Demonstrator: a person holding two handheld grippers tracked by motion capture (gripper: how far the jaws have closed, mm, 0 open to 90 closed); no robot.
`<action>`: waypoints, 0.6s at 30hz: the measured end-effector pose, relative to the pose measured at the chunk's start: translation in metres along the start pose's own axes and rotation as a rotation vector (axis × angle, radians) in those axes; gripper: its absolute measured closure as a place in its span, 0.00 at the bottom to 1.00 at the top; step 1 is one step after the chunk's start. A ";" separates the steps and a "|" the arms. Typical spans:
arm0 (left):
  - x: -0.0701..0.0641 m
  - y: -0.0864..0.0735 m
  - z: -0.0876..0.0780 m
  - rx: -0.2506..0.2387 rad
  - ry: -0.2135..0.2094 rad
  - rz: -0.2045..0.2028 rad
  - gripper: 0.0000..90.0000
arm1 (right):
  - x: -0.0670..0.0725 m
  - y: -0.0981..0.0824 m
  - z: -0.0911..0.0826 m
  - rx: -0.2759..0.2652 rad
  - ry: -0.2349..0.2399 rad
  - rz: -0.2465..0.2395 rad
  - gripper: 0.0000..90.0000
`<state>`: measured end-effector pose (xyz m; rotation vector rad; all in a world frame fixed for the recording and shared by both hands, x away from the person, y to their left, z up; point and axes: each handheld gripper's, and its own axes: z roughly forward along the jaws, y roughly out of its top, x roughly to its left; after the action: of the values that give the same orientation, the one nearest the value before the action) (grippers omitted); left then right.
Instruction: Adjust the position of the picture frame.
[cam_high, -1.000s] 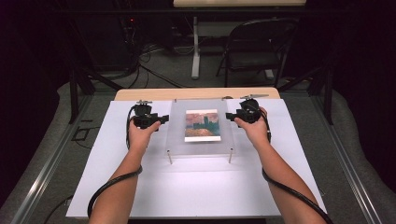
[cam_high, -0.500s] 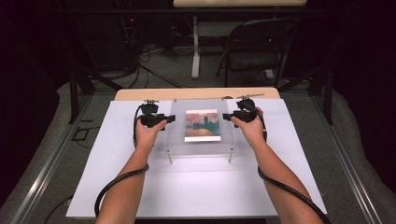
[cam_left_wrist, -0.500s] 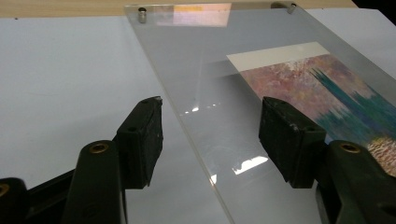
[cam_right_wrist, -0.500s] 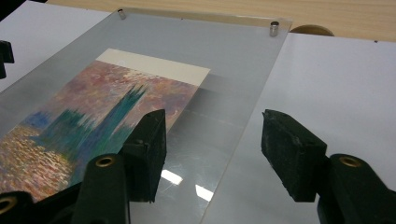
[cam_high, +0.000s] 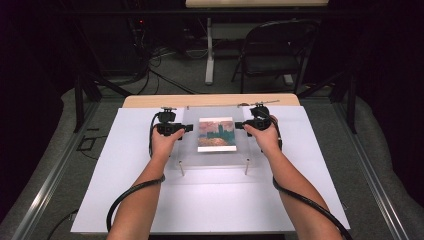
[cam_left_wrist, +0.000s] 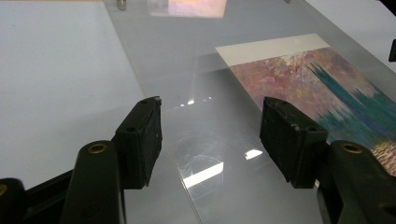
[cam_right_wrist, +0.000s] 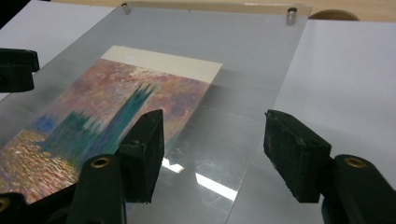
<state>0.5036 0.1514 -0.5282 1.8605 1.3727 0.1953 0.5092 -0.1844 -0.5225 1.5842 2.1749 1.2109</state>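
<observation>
Clear acrylic panel (cam_high: 215, 135): lying flat over the white table (cam_high: 210, 200), raised on short metal standoffs (cam_high: 181, 168) at its corners, sitting toward twelve o'clock of the white sheet.
Print (cam_high: 216, 134): a painted picture in pinks, teal and orange, lying under the panel near its middle, its pale margin toward twelve o'clock.
Left gripper (cam_high: 187, 127): hovering at the panel's nine o'clock edge; in the left gripper view (cam_left_wrist: 210, 135) the jaws are standing wide, straddling that edge, one pad over the white table, the other over the plastic, neither pressing on anything.
Right gripper (cam_high: 239, 125): waiting at the panel's three o'clock edge; in the right gripper view (cam_right_wrist: 212, 149) the jaws have just been opening and are standing wide across the edge, with the panel's rim between them but not pinched.
Hands: the left hand (cam_high: 165, 142) and the right hand (cam_high: 265, 140) are facing each other across the panel, each aiming its gripper inward.
Done so far: both grippers appear to be lined up on opposite sides of the panel; the panel is resting on all its standoffs.
Left to do: judging by the poses, the work seems to be handling the panel over the print; nothing is being gripped yet, so any closing and lifting is ahead.
Risk: a thin, slick edge may be slipping if one side closes first.
</observation>
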 end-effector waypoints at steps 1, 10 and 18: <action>0.000 0.000 0.000 0.000 0.000 0.000 0.43 | 0.000 0.000 0.000 0.000 0.000 0.000 0.42; 0.004 -0.004 0.005 0.019 -0.013 -0.033 0.43 | -0.003 -0.005 0.007 0.036 0.011 0.020 0.41; 0.006 -0.004 0.007 0.016 -0.025 -0.056 0.41 | -0.006 -0.006 0.011 0.039 0.025 0.049 0.40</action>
<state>0.5070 0.1537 -0.5377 1.8297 1.4112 0.1324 0.5142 -0.1850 -0.5353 1.6563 2.2001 1.2158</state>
